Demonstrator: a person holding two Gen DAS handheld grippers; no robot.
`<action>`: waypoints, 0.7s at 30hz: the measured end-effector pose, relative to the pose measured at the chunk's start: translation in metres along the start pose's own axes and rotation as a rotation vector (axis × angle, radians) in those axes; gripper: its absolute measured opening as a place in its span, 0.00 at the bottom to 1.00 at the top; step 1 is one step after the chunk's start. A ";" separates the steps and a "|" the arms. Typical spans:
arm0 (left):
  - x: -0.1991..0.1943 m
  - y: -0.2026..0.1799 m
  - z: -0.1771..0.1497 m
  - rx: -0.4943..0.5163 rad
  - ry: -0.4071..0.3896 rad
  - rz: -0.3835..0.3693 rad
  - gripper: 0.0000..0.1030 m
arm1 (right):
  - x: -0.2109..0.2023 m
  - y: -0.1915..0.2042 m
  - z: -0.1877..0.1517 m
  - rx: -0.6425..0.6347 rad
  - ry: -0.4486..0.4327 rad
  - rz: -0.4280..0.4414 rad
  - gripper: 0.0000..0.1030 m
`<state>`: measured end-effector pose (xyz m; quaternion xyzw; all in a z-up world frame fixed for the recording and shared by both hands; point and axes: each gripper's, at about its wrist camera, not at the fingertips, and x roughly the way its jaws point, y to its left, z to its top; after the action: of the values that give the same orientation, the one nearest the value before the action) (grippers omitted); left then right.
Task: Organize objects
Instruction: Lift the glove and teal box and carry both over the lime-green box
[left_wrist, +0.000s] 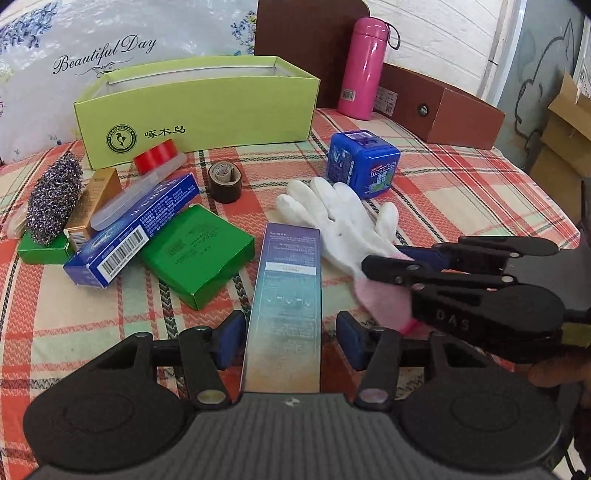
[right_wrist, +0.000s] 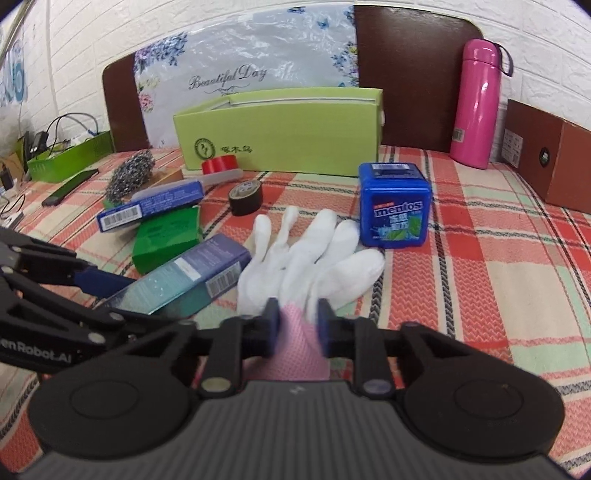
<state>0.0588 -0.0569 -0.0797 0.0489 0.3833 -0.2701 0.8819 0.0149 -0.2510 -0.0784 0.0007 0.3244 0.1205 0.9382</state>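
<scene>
On plaid cloth (right_wrist: 480, 258), white glove (right_wrist: 314, 254), pink cuff pinched by right gripper (right_wrist: 297, 326)

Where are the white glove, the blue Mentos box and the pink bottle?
White glove (right_wrist: 295, 258): right wrist view, on its palm.
Blue Mentos box (right_wrist: 397, 218): right wrist view, front label.
Pink bottle (left_wrist: 362, 70): left wrist view, mid-body.

1. Open box (left_wrist: 195, 110) stands at the rear of the table (left_wrist: 461, 177).
2. Tape roll (left_wrist: 225, 182) lies before the box.
3. Glove (left_wrist: 340, 221) lies between the carton (left_wrist: 286, 295) on its left and the mint tub (left_wrist: 364, 162) behind it.
4. Flask (left_wrist: 364, 68) stands right of the box.
</scene>
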 end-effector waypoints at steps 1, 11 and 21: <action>0.000 -0.001 0.001 0.001 -0.003 0.013 0.41 | -0.001 -0.002 0.001 0.014 -0.003 0.004 0.12; -0.029 0.012 0.022 -0.094 -0.062 -0.079 0.40 | -0.035 -0.016 0.031 0.109 -0.125 0.083 0.10; -0.052 0.030 0.092 -0.118 -0.245 -0.056 0.41 | -0.045 -0.027 0.104 0.058 -0.292 0.122 0.10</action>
<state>0.1049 -0.0355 0.0182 -0.0469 0.2891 -0.2758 0.9155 0.0501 -0.2798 0.0288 0.0650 0.1873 0.1663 0.9659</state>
